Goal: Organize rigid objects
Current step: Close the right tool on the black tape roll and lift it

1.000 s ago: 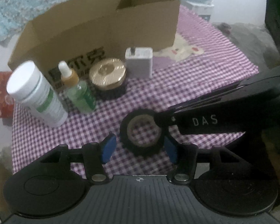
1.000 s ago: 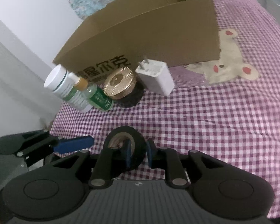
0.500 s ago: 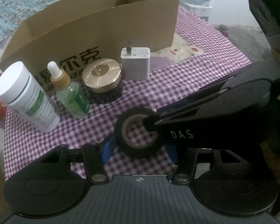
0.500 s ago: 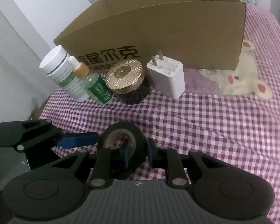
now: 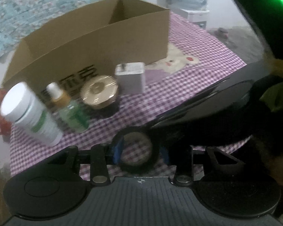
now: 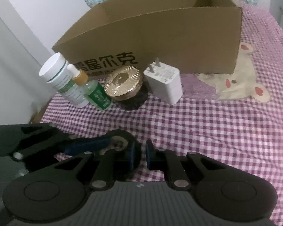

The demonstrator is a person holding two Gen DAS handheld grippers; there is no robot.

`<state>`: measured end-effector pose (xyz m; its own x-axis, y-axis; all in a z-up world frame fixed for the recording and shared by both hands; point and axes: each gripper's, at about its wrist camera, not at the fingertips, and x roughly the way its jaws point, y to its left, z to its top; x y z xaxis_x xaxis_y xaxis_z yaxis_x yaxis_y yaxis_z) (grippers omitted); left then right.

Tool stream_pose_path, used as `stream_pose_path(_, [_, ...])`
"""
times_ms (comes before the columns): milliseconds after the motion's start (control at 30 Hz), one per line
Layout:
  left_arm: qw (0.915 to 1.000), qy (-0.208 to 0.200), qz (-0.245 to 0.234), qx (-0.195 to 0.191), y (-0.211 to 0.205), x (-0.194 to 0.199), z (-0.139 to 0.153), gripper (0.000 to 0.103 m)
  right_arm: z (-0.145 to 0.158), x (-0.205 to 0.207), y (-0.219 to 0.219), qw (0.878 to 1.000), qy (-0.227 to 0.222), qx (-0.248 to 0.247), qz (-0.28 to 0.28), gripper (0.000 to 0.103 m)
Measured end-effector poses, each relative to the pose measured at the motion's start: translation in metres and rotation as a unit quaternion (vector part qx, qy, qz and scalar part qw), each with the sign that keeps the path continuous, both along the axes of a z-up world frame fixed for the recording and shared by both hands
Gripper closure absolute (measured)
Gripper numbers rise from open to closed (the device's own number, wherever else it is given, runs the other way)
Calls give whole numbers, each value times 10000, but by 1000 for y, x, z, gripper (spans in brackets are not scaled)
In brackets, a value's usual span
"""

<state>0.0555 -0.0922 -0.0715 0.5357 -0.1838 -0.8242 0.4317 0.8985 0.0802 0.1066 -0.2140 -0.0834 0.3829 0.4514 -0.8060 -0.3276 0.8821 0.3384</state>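
R gripper (image 6: 140,155) pinched shut on tape (image 5: 135,149) wall; L gripper (image 5: 140,150) closing round same roll, pads at its sides. Could tug roll askew btwn both grips & drop it short of box (image 6: 160,37).

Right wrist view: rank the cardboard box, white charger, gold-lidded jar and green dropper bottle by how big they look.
1. cardboard box, by far
2. white charger and gold-lidded jar, too alike to rank
3. green dropper bottle
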Motion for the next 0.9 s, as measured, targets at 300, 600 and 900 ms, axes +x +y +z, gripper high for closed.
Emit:
stream_pose_path(300, [9995, 323, 53, 40, 18, -3, -8, 40, -3, -3, -20, 9999, -45, -68, -141, 87])
stream_pose_path(600, [9996, 261, -100, 96, 4, -4, -17, 43, -3, -2, 7, 9986, -246, -145, 436, 77])
stream_pose_path(900, [9989, 66, -468, -78, -19, 5, -14, 45, -7, -5, -13, 9990, -196, -279, 282, 77])
